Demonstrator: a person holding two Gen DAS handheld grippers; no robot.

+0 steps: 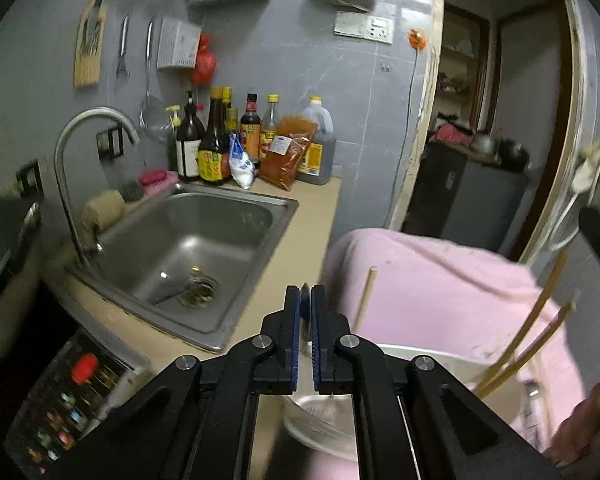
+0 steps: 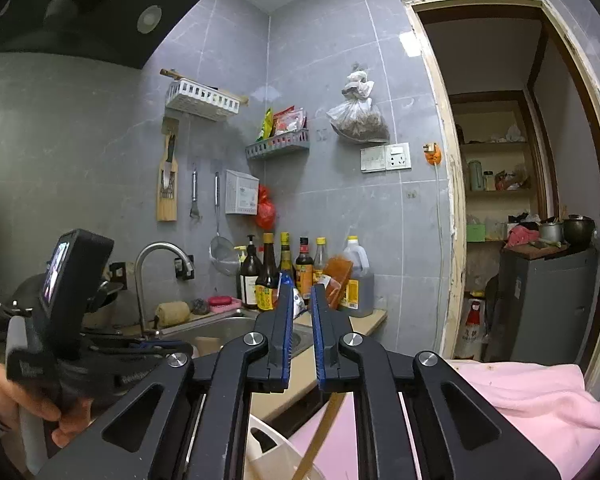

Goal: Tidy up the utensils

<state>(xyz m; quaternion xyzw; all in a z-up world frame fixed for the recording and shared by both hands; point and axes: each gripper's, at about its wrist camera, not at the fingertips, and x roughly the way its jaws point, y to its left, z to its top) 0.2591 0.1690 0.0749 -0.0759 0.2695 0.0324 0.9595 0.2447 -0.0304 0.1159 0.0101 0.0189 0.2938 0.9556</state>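
Over the beige surface (image 1: 300,236) beside the stainless-steel sink (image 1: 188,248), hovering with the left gripper (image 1: 306,300), blue ribbed fingers (image 1: 296,320) nearly together and clamping a thin metallic edge, its identity unclear. Just right of it, standing slender wooden chopsticks (image 1: 516,344) tilted in a round white container (image 1: 452,364) against soft pink cloth (image 1: 440,280), one more stick (image 1: 366,300) leaning upright nearby. Higher up, pointing the right gripper (image 2: 300,300) toward the dark glass sauce bottles (image 2: 268,276) by the curved chrome faucet (image 2: 156,264), fingers (image 2: 286,332) slightly apart, holding nothing visible; below them, showing a wooden stick (image 2: 320,432) beside the white container rim (image 2: 268,440).
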